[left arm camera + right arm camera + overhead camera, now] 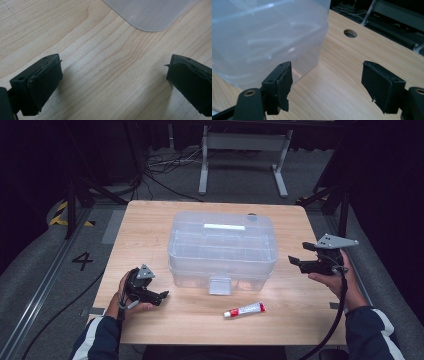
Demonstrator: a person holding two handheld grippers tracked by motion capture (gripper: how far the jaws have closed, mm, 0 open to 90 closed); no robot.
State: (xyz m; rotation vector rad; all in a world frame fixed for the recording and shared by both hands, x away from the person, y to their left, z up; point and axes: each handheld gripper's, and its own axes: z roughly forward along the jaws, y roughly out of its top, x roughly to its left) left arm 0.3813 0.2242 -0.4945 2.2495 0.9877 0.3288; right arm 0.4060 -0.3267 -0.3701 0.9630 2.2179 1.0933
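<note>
A clear plastic storage box (222, 247) with a shut lid and a white handle stands in the middle of the wooden table (150, 220); a front latch tab (220, 285) hangs at its near side. A red and white tube (244, 310) lies on the table in front of the box. My left gripper (162, 296) rests low at the box's front left, jaws open over bare wood (111, 75), with a translucent rounded plastic edge (150, 12) ahead. My right gripper (295, 262) hovers off the box's right end, open and empty (329, 82), the box (262, 37) at its left.
A round cable hole (350, 33) is cut in the tabletop near the far right of the box. Beyond the table stand a white metal frame (245, 155) and loose cables on grey carpet. Dark stands flank both sides.
</note>
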